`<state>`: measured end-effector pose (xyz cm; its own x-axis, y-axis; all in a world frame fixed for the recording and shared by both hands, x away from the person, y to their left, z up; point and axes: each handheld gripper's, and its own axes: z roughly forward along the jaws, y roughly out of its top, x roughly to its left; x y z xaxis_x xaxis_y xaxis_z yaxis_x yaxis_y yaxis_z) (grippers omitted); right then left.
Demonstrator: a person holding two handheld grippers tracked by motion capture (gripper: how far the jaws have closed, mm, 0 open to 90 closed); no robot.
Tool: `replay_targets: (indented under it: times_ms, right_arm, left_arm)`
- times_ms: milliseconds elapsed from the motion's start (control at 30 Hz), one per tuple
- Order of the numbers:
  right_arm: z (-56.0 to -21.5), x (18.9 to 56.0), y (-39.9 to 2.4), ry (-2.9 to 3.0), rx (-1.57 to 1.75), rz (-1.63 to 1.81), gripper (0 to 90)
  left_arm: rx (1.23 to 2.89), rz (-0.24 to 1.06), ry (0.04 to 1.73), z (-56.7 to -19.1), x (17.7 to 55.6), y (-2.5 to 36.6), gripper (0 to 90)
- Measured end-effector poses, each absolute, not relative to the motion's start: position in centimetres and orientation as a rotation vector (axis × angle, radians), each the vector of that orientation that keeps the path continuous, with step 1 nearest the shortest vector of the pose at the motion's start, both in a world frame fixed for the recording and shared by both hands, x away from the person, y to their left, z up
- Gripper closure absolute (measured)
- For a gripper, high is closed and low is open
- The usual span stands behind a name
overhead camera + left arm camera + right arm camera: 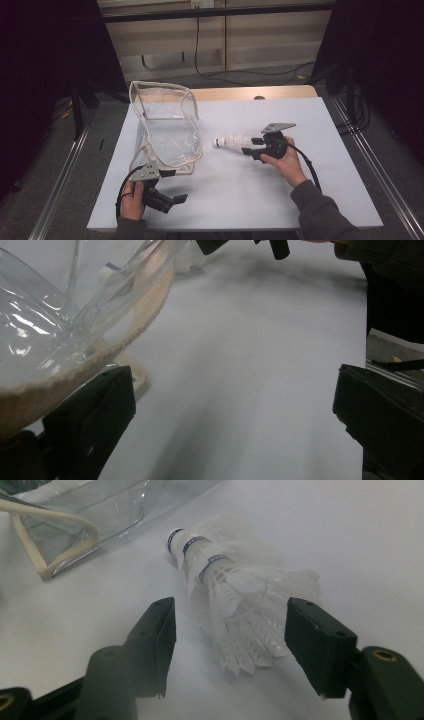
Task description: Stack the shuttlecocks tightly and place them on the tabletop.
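Note:
A stack of white feather shuttlecocks with blue-banded cork ends lies on its side on the white table top, corks toward the bag. My right gripper sits at the feather end. In the right gripper view its jaws stand apart on either side of the shuttlecocks, and the right gripper is open with the pads off the feathers. A clear plastic bag with cream edging stands open at the left. My left gripper rests open at the bag's near corner; the bag's cream rim lies over its left jaw.
The white sheet covers a wooden table whose far edge shows behind it. Metal rails run along the floor on both sides. A black cable trails from each gripper. The person's right sleeve lies over the near right of the table.

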<state>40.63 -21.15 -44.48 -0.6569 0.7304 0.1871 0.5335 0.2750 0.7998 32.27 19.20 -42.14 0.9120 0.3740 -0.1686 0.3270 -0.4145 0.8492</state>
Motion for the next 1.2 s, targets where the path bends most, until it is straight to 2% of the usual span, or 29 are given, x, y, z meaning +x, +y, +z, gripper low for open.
replay_targets:
  times_ms: [200, 600, 867, 1200]
  right_arm:
    - [-44.7, 40.6, -20.8, 2.324, 1.193, 1.347, 27.0]
    - [-45.1, 40.7, -19.5, 2.326, 1.199, 1.368, 17.5]
    - [-45.2, 40.9, -18.7, 2.336, 1.193, 1.369, 17.5]
    - [-45.4, 41.1, -18.0, 2.347, 1.187, 1.355, 23.5]
  left_arm:
    - [2.034, 0.057, 0.504, -42.1, 32.3, 19.2, 3.5]
    - [2.035, 0.056, 0.503, -42.1, 32.3, 19.2, 3.5]
    - [2.034, 0.055, 0.501, -42.1, 32.3, 19.2, 3.6]
    - [2.034, 0.054, 0.497, -42.1, 32.3, 19.2, 3.7]
